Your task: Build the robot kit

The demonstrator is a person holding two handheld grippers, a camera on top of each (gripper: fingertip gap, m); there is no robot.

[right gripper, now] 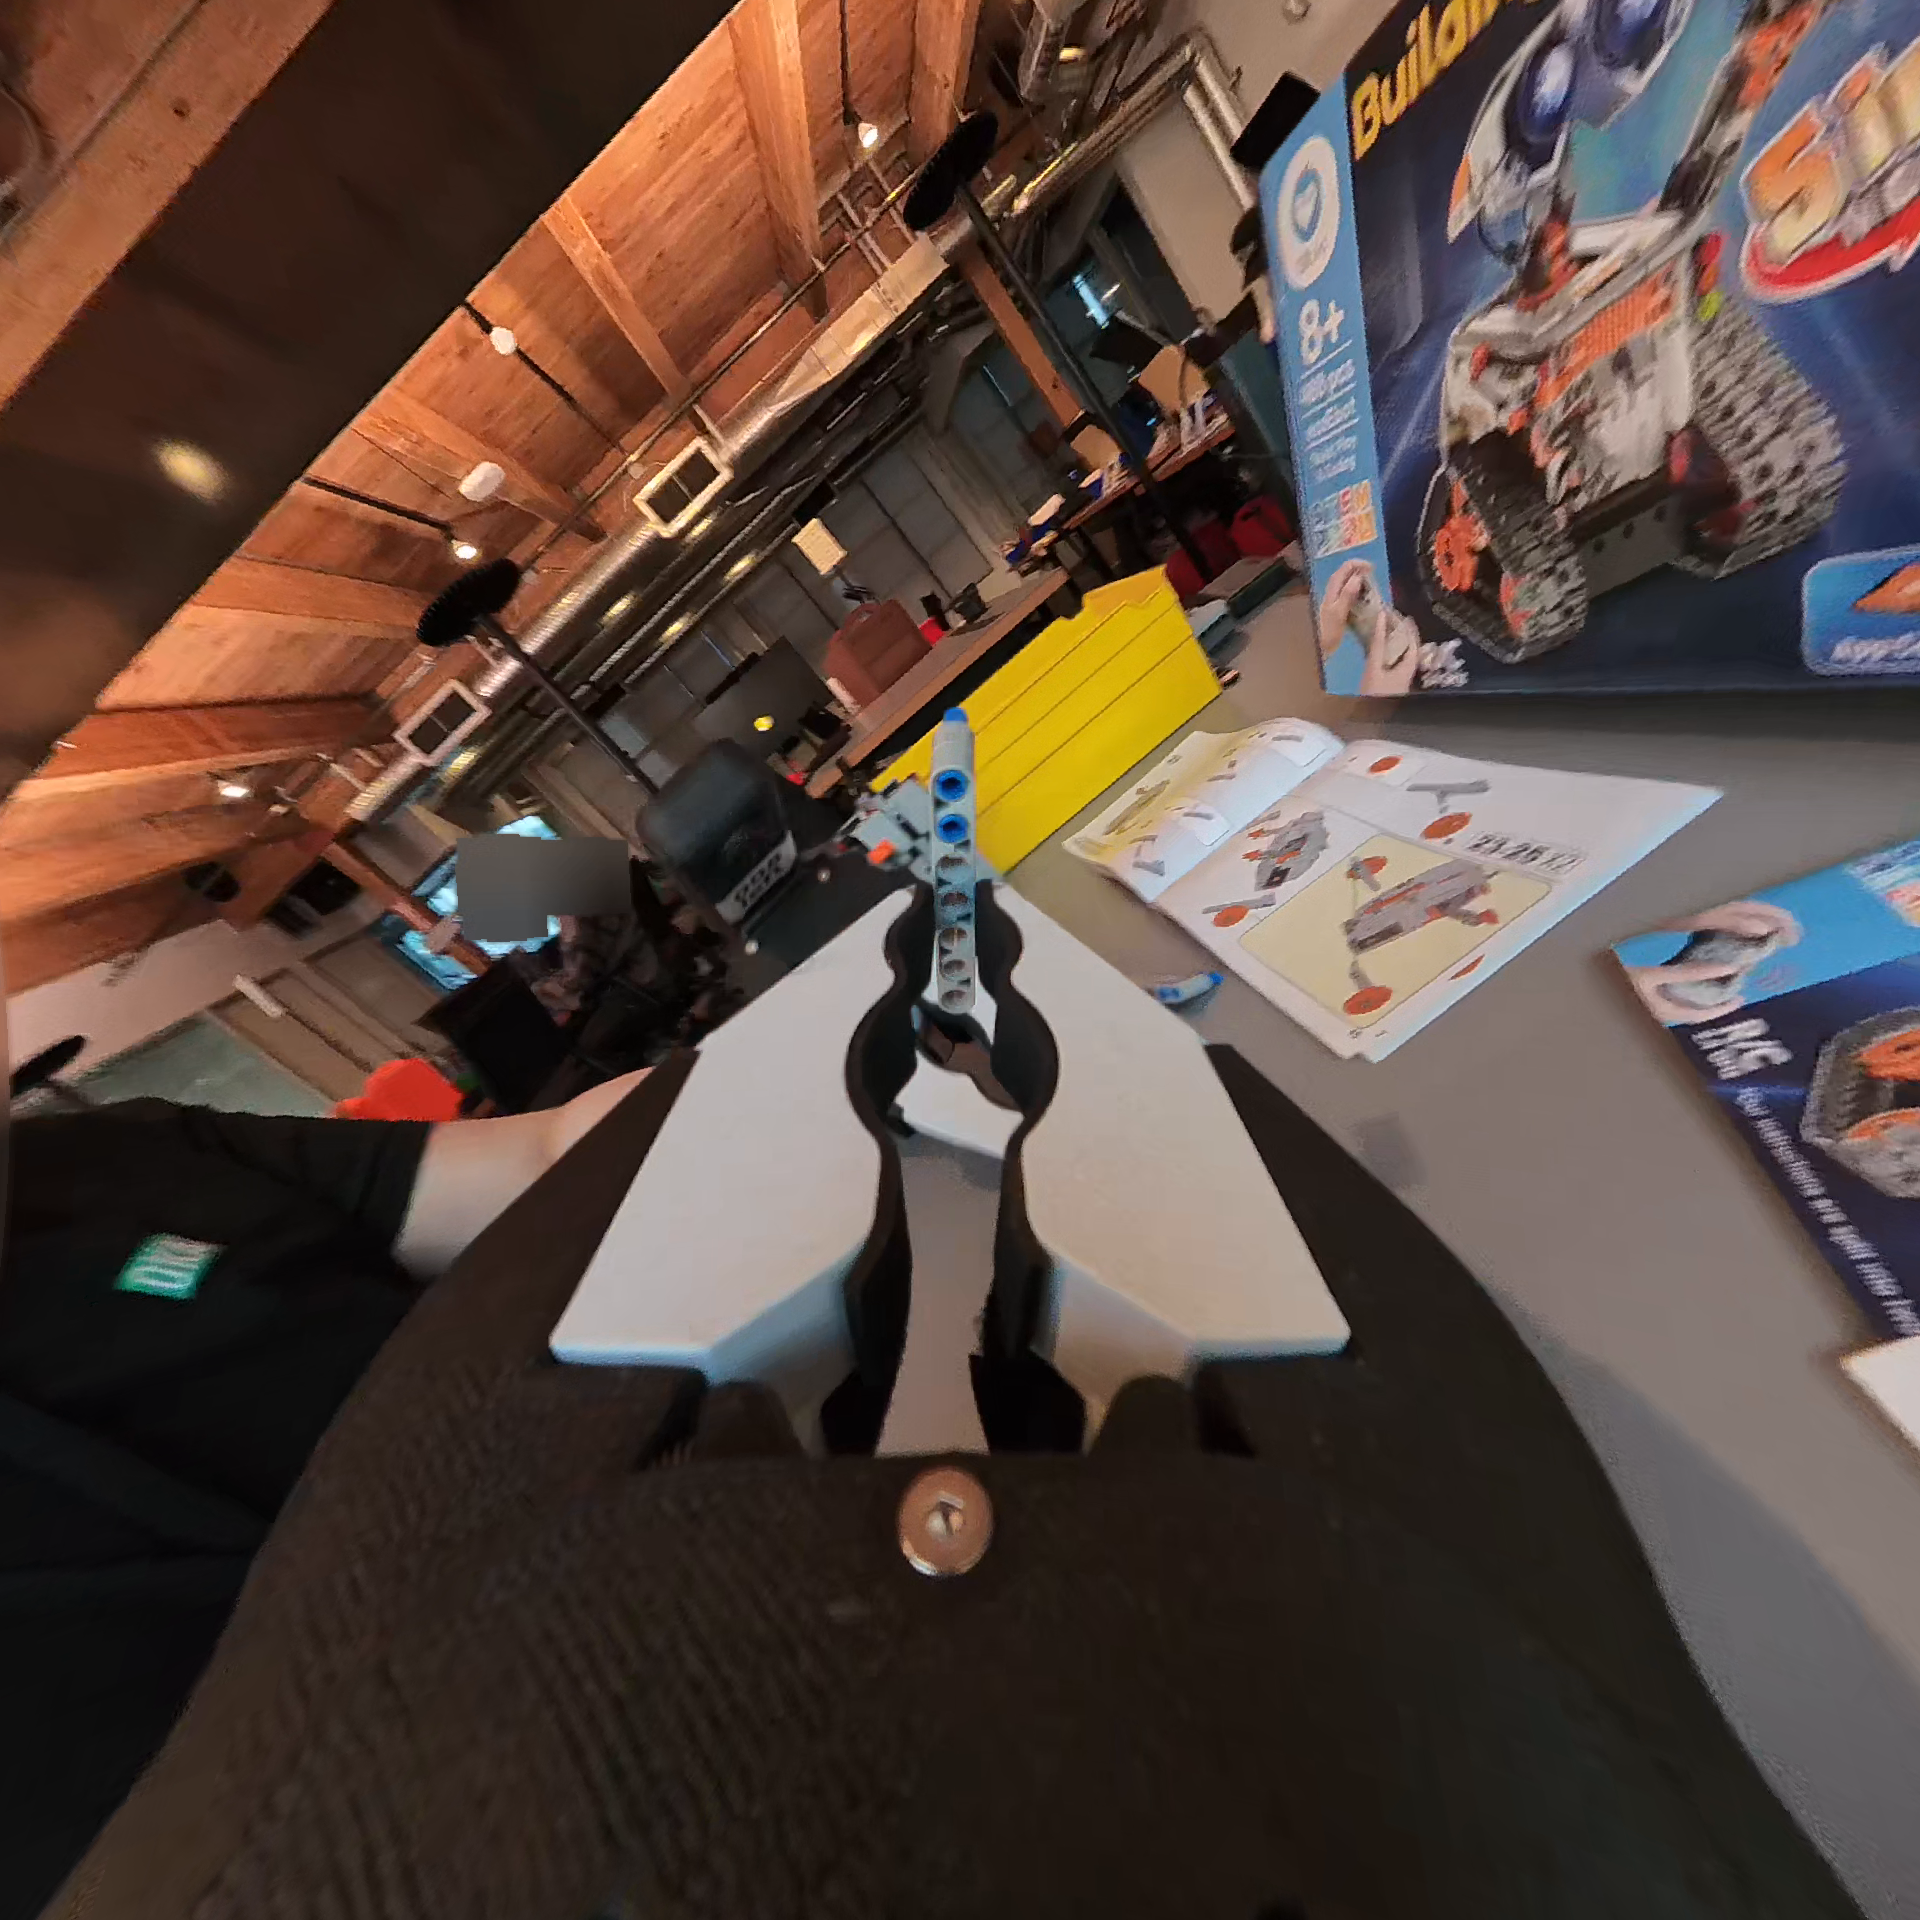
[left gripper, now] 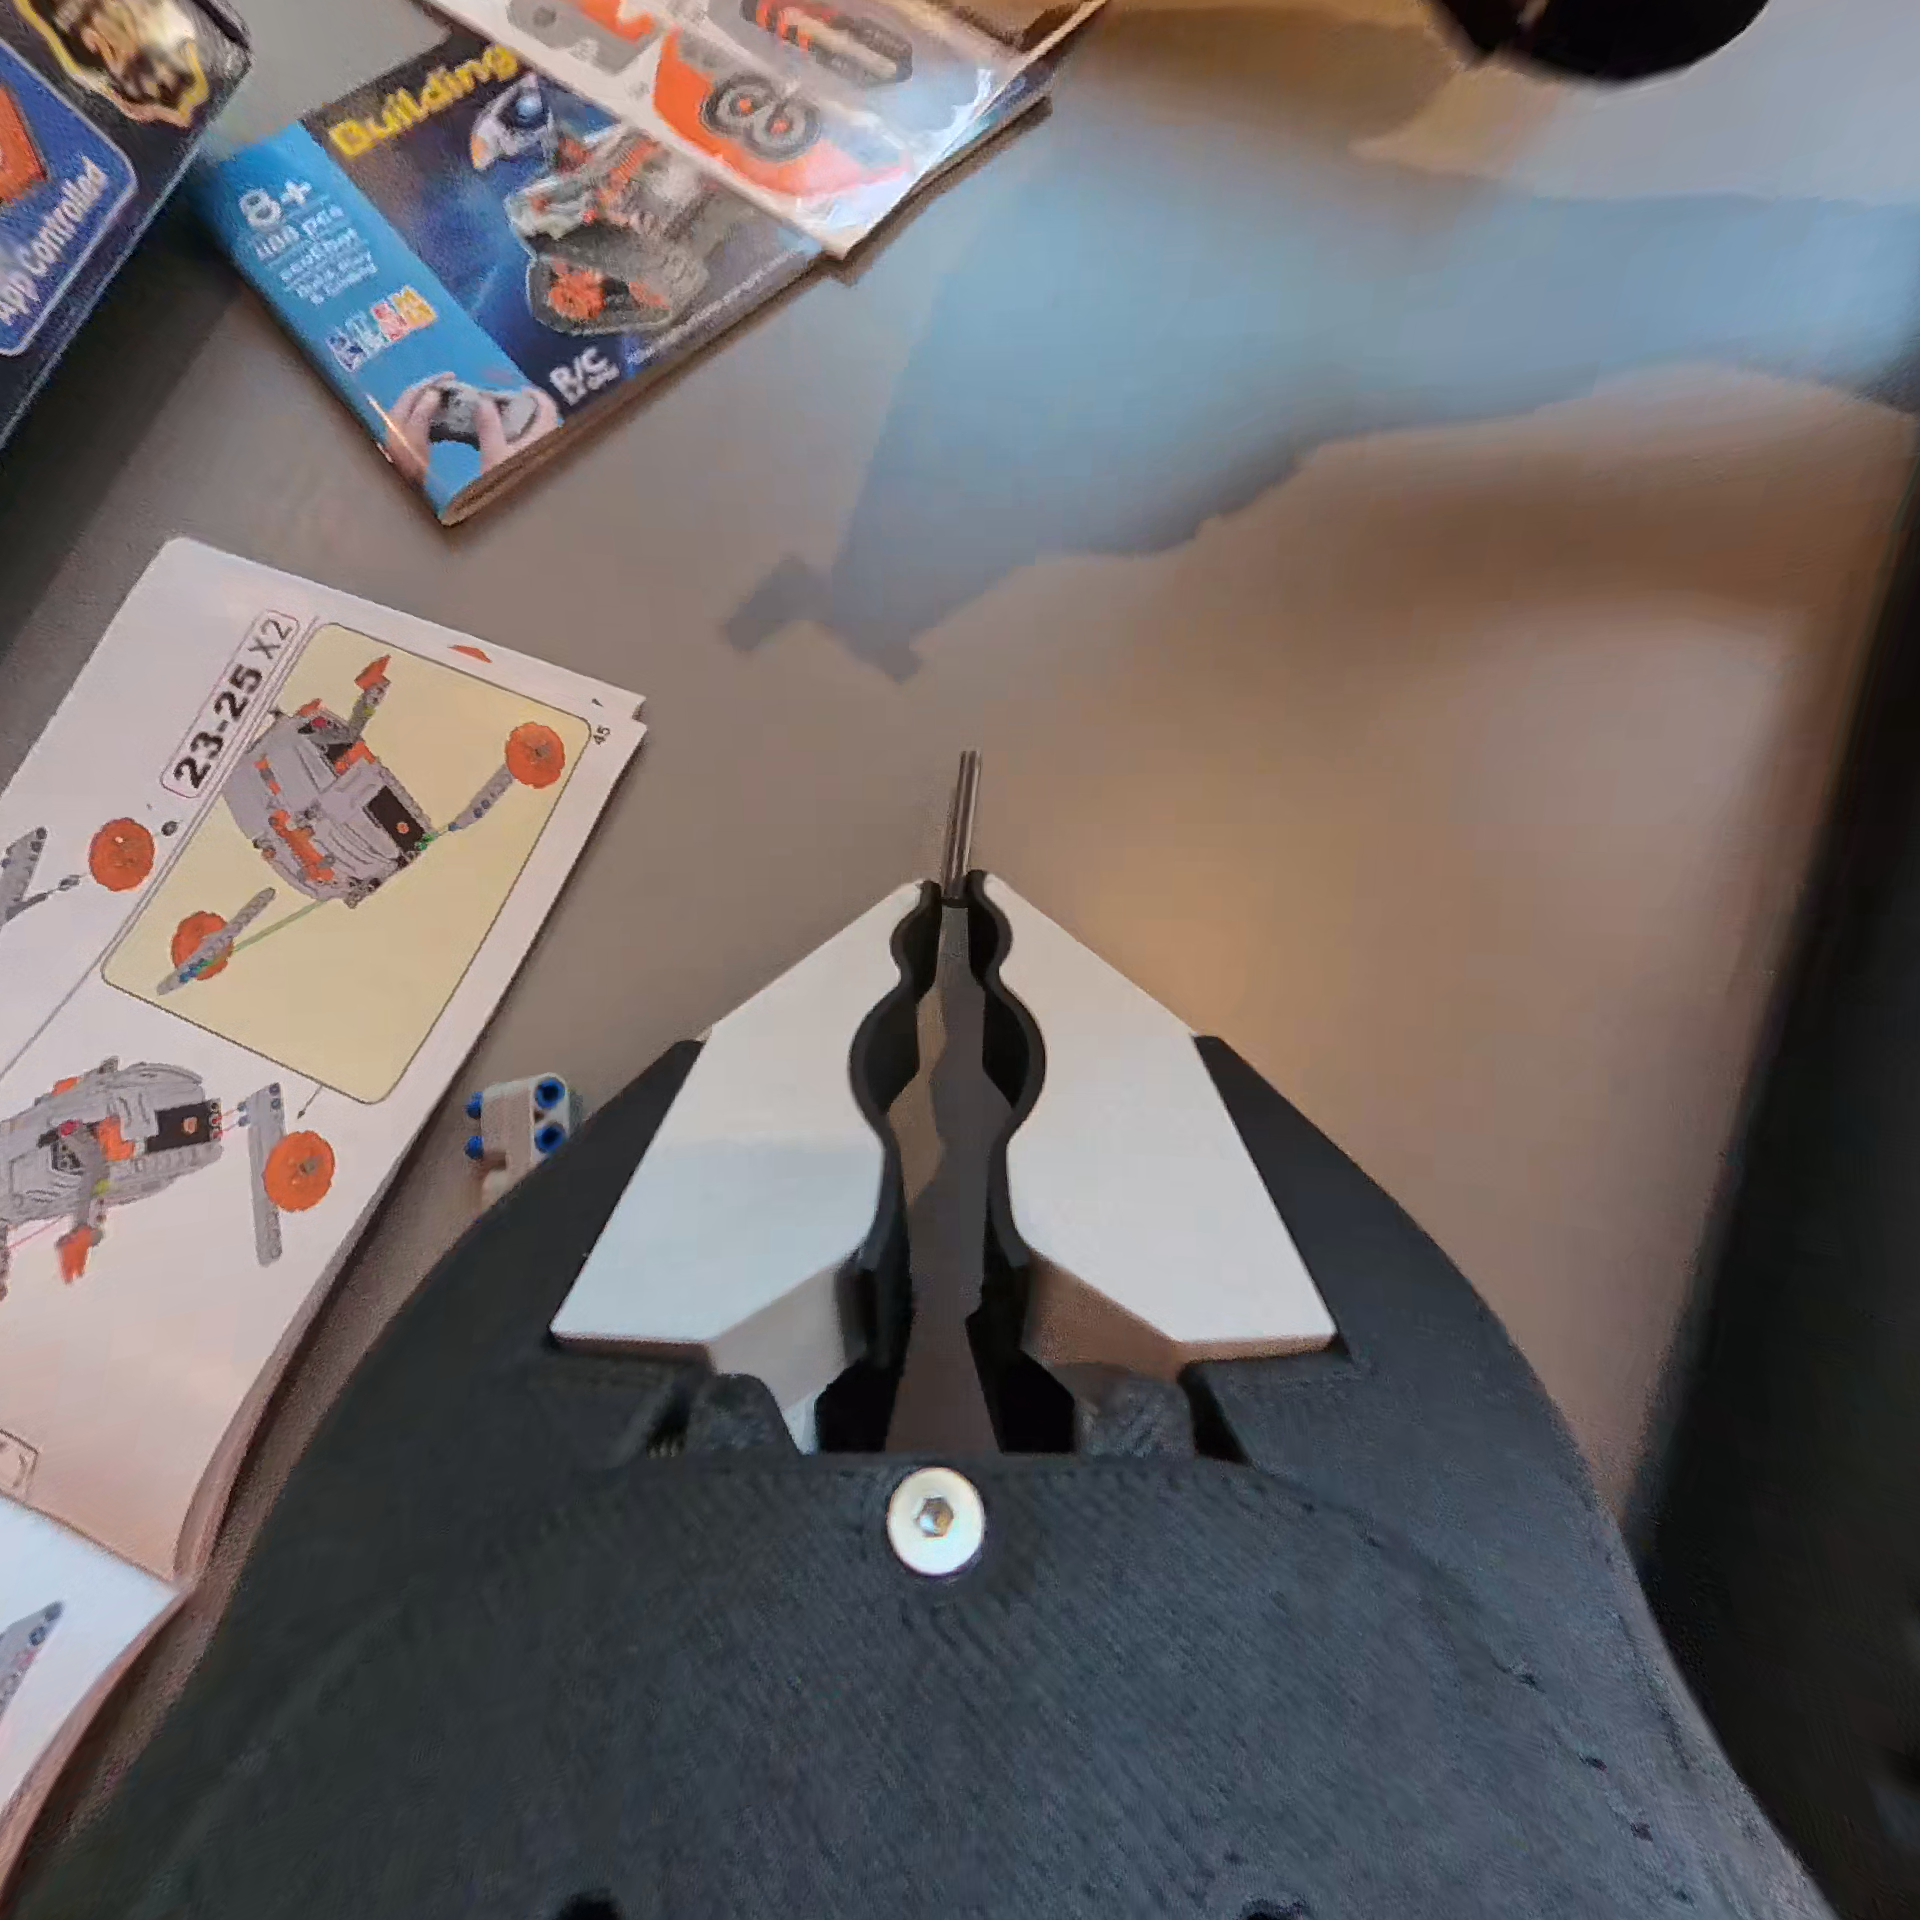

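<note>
In the left wrist view my left gripper (left gripper: 957, 883) is shut on a thin dark grey axle rod (left gripper: 963, 816) that sticks straight out past the fingertips above the grey table (left gripper: 1195, 727). In the right wrist view my right gripper (right gripper: 951, 914) is shut on a light grey beam with holes (right gripper: 953, 883), held upright and raised off the table. The beam has blue pins (right gripper: 949, 805) in its upper holes and a small grey and orange assembly (right gripper: 883, 826) on its left side. A small grey piece with blue pins (left gripper: 514, 1127) lies on the table left of my left gripper.
An open instruction booklet (left gripper: 260, 935) lies at the left, also in the right wrist view (right gripper: 1382, 883). A closed blue booklet (left gripper: 499, 281) and a kit box (right gripper: 1621, 343) lie farther off. A yellow bin (right gripper: 1081, 707) and a person's arm (right gripper: 499, 1174) show in the right view. The grippers' ends are close to 15 centimeters from one another.
</note>
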